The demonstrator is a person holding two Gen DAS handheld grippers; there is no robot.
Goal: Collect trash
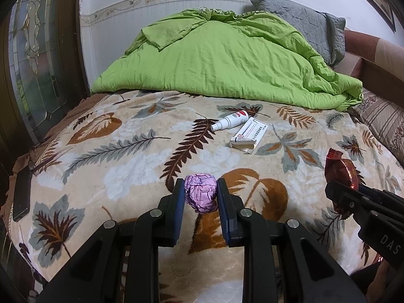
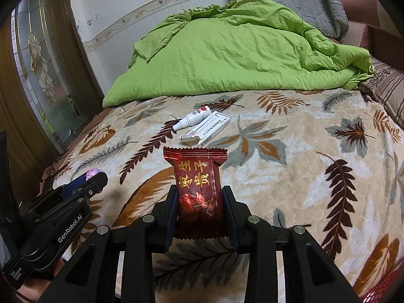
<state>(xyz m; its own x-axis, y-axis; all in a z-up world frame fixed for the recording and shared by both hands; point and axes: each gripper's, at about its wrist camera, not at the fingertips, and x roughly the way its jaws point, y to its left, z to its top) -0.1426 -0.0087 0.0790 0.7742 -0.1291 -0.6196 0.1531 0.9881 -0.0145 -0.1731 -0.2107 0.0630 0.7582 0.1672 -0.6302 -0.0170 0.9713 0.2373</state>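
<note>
My left gripper (image 1: 200, 189) is shut on a crumpled purple foil ball (image 1: 201, 194), held above the leaf-patterned blanket (image 1: 113, 156). My right gripper (image 2: 199, 197) is shut on a dark red snack wrapper (image 2: 198, 192) with gold lettering, standing upright between the pads. From the left wrist view the red snack wrapper (image 1: 341, 171) and the right gripper (image 1: 346, 197) show at the right edge. The right wrist view has the left gripper (image 2: 94, 176) at lower left with a bit of the purple foil ball (image 2: 94, 172) peeking out. A white spray bottle (image 1: 231, 120) and an opened white carton (image 1: 248, 136) lie mid-bed.
A rumpled green quilt (image 1: 214, 58) covers the far half of the bed, with a grey pillow (image 1: 303, 22) behind it. A dark phone (image 1: 21, 197) lies at the bed's left edge. A wooden door with patterned glass (image 1: 32, 50) stands left; a striped pillow (image 2: 388, 96) lies right.
</note>
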